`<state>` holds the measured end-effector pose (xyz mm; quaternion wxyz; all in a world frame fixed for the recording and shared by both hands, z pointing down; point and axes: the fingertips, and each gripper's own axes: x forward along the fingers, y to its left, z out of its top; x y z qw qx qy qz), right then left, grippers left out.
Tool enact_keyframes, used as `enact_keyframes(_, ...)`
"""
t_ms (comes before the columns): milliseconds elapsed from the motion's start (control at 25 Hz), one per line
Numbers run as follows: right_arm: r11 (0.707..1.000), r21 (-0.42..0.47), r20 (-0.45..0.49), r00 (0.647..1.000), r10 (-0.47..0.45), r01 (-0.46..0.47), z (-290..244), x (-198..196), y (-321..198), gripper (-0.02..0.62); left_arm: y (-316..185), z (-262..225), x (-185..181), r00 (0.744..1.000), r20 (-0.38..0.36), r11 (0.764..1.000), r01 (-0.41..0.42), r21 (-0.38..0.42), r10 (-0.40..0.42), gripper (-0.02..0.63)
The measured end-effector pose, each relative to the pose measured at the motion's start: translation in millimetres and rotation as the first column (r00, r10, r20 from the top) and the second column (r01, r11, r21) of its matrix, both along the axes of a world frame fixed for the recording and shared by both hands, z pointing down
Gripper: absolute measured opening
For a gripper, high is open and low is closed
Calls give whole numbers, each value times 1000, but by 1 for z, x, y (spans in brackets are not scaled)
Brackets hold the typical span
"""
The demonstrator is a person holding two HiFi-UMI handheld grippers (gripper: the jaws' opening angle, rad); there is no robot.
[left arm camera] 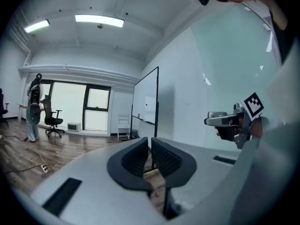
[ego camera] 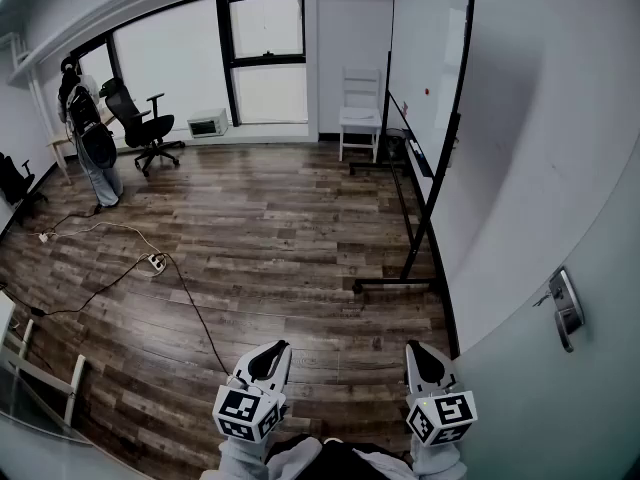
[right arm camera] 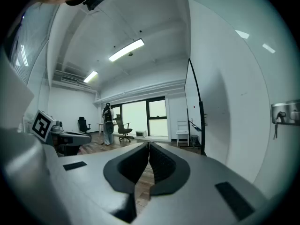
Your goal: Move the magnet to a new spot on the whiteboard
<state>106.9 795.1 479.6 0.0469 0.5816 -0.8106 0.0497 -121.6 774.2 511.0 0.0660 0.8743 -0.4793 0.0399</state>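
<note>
Ahead, glossy rectangular whiteboard point(ego camera: 428, 53), black-framed.

Left claw point(ego camera: 269, 356) and right claw point(ego camera: 426, 356) side by side — both closed, empty.

Windows point(ego camera: 265, 58) blown white, ceiling lights point(left arm camera: 99, 18) glaring; edges bend, corners black; my left gripper point(left arm camera: 149, 146) soft up close.

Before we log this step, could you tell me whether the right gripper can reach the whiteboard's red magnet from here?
Probably not yet: the right gripper is far from the whiteboard, where the magnet sits, across the floor. Nothing blocks the path; walking over should do.
</note>
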Motion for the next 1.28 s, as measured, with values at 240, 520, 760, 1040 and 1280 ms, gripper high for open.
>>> enact_keyframes(240, 999, -33, -7, 999, -44, 43, 13, -3, 11, 28, 14, 10, 4, 1000, 5, 1000, 12, -16, -12, 29)
enact_keyframes(520, 997, -45, 33, 998, -60, 61, 18, -3, 20, 28, 26, 16, 5, 999, 16, 999, 37, -29, -37, 29)
enact_keyframes(760, 998, -41, 44, 998, -53, 54, 16, 1, 28, 28, 32, 12, 2, 998, -18, 998, 61, -23, -62, 31)
enact_keyframes(1040, 997, -51, 54, 997, -60, 63, 21, 3, 38, 28, 41, 14, 12, 999, -12, 998, 46, -33, -47, 111)
enact_keyframes(1280, 995, -62, 57, 996, -71, 75, 26, 4, 38, 28, 44, 19, 11, 997, -17, 997, 72, -38, -73, 193)
